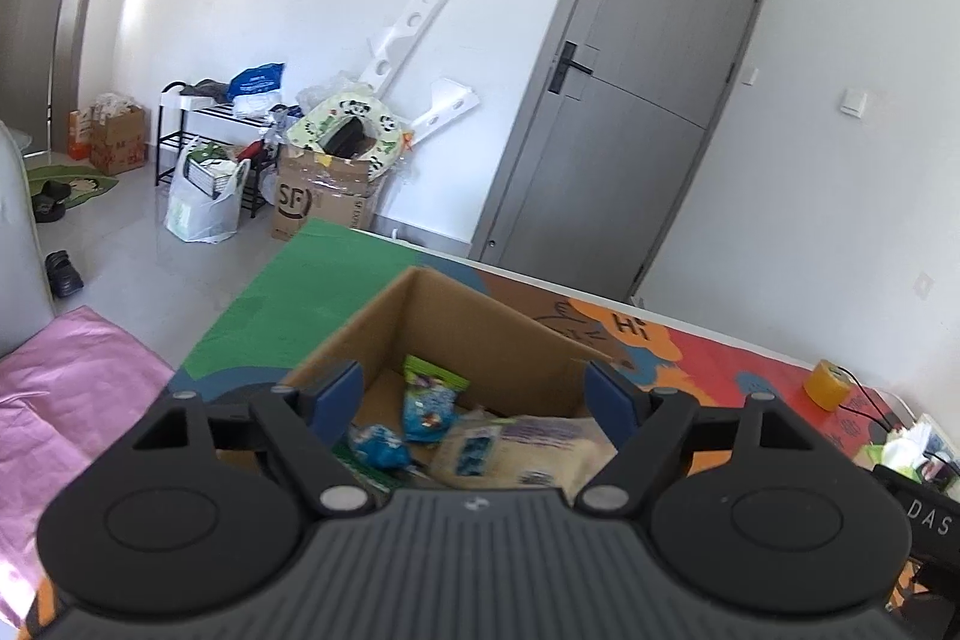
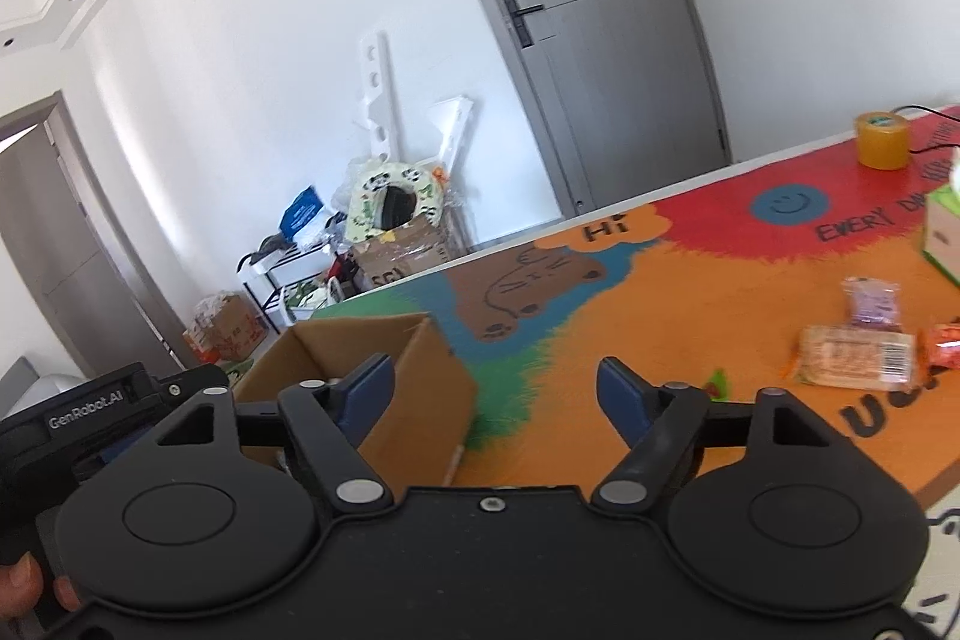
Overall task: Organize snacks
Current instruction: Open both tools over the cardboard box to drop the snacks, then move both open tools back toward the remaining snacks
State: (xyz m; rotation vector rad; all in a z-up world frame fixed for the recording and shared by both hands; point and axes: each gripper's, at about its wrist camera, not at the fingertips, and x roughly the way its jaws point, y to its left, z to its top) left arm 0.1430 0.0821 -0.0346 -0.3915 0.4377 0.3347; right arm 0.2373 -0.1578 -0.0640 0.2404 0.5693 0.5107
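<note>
An open cardboard box point(image 1: 444, 316) stands on the colourful table mat point(image 1: 282, 304). Inside it lie blue snack packets point(image 1: 427, 409), a green-topped packet point(image 1: 435, 373) and a pale large bag point(image 1: 522, 451). My left gripper point(image 1: 474, 394) hangs over the box, open, with nothing between its blue pads. In the right wrist view the same box point(image 2: 360, 358) sits at the left, and my right gripper point(image 2: 497, 394) stands open and empty just right of it. On the mat to the right lie a tan wrapped snack point(image 2: 855, 357), a purple packet point(image 2: 873, 304) and an orange packet point(image 2: 945, 340).
A yellow tape roll point(image 2: 881, 141) and a green tissue box point(image 2: 943, 232) sit at the table's far right, with a black cable. The other gripper's body point(image 2: 108, 412) is at the lower left, a hand beneath it. Boxes, bags and a rack point(image 1: 210, 142) stand by the wall. A pink cloth point(image 1: 54, 400) lies left.
</note>
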